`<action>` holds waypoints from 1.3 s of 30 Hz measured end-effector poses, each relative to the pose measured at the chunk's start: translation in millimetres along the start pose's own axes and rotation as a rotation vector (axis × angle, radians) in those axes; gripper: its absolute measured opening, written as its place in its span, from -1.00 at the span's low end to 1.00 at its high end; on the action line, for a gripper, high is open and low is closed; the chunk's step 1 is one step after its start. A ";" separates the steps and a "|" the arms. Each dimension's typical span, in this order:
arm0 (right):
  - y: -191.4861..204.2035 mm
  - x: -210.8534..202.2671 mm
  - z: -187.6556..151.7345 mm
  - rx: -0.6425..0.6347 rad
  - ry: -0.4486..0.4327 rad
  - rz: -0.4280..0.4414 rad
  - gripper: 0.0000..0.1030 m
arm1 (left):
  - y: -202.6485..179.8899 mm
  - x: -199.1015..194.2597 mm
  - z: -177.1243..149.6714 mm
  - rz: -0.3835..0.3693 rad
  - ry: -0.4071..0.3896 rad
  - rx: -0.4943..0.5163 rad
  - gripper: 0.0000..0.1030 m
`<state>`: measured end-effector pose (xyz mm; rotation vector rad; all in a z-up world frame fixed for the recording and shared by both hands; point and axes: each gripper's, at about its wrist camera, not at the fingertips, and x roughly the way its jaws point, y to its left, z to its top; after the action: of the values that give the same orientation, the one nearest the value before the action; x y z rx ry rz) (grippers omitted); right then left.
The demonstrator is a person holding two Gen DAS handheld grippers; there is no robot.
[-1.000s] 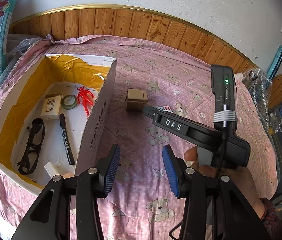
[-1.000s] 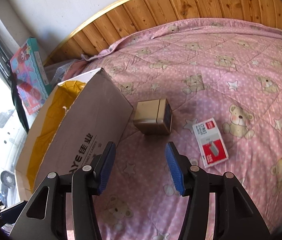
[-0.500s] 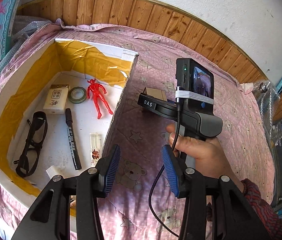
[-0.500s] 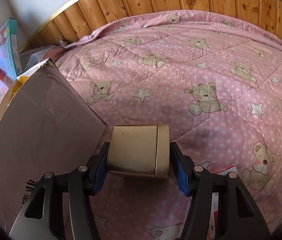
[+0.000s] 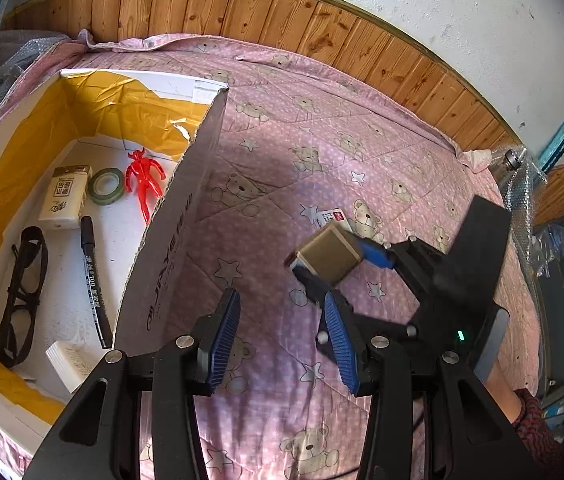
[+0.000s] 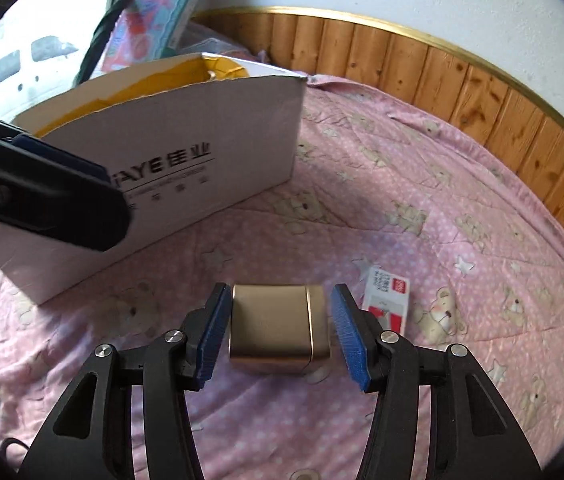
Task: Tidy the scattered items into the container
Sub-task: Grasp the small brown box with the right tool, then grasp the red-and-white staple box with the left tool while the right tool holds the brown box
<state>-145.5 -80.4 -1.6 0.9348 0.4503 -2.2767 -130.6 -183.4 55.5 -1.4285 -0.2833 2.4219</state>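
Gold box (image 6: 277, 328) clamped between right gripper (image 6: 277, 334) fingers (above pink bedspread (image 6: 422, 200)); left gripper (image 5: 282, 338) fingers apart, empty.

The small box (image 6: 277, 328) sits between the pads of the right tongs (image 6: 277, 330), above the bed (image 6: 422, 184). Just right of those tongs a card packet (image 6: 386, 298) lies on the bed. Ahead and left of them stands the carton (image 6: 201, 168), with the left tongs (image 5: 282, 340) beside its near wall. Left of the left tongs, inside the carton (image 5: 173, 216), lie a marker (image 5: 93, 276), glasses (image 5: 21, 296), a tape roll (image 5: 106, 186), a figurine (image 5: 143, 178) and a packet (image 5: 66, 194).
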 end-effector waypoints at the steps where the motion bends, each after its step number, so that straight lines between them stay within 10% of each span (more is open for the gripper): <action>1: -3.8 -4.2 -3.2 0.030 -0.004 0.037 0.08 | -0.3 0.5 -0.2 0.000 0.003 0.003 -0.11; 12: -78.2 -7.4 -33.1 0.568 -0.020 0.296 0.06 | -13.2 11.3 -8.9 -0.005 0.049 0.029 -0.11; 16: -58.1 2.1 -23.0 0.500 -0.009 0.315 -0.48 | -13.4 8.4 -9.5 0.004 0.041 0.024 -0.11; 20: -34.3 -5.3 -5.0 0.399 -0.054 0.454 -0.54 | -8.0 3.7 -8.8 0.014 0.030 0.014 -0.11; 25: -51.4 -0.7 -7.9 0.421 -0.029 0.340 -0.52 | -3.6 12.8 -12.7 0.015 0.057 0.011 -0.06; 35: -89.3 50.7 -13.9 0.403 0.098 -0.127 0.18 | 6.0 47.1 -24.7 0.035 0.116 0.031 -0.01; 39: -95.3 58.0 -15.4 0.394 0.127 -0.182 -0.33 | 13.6 66.6 -27.0 0.058 0.141 0.011 0.08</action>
<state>-232.9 -26.0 -47.1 1.2833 0.1420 -2.5337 -139.4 -171.5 -16.1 -1.6142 -0.1976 2.3488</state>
